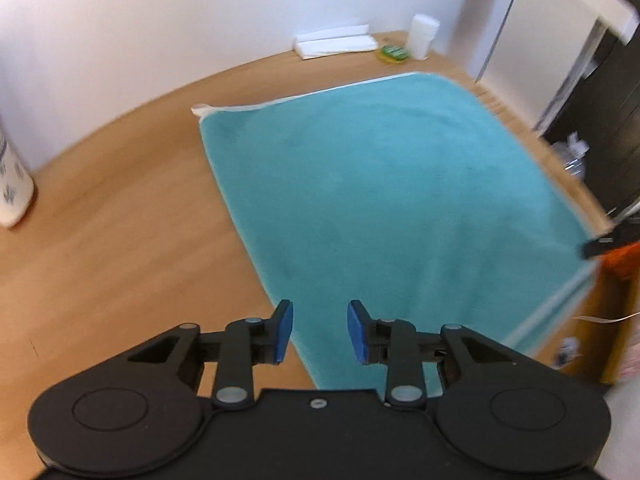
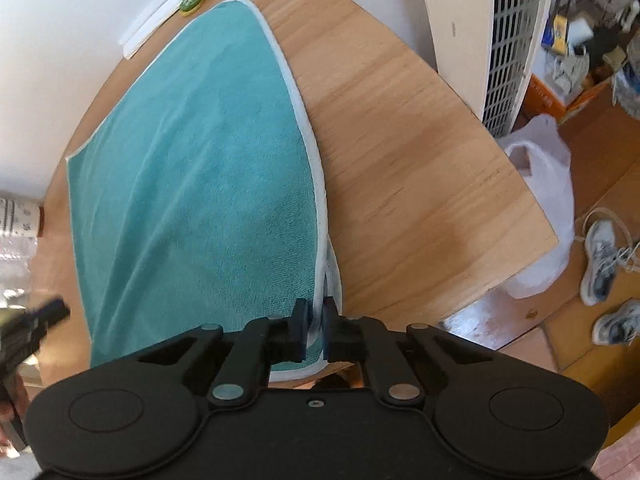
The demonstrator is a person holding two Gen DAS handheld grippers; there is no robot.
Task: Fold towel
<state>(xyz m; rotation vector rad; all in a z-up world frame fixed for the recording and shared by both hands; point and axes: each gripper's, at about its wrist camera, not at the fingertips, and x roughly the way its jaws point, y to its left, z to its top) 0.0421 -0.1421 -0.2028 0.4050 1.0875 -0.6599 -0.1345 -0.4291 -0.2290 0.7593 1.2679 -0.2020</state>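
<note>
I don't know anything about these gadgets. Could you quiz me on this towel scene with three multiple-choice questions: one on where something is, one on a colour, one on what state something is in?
1. Where does the small green object sit?
A. On the towel
B. On the table near the wall, beyond the towel
C. On the floor

2. What colour is the towel?
A. Teal with a pale border
B. Red
C. Plain white

3. What is the right hand-held gripper doing?
A. Wide open above bare wood
B. Closed on the towel's near edge
C. Holding a bottle

Answers:
1 B: it lies on the wooden table by the wall, past the towel's far edge.
2 A: teal pile with a whitish hem.
3 B: the towel's hem passes between its nearly closed fingers, while the left hand-held gripper is open and empty.
</note>
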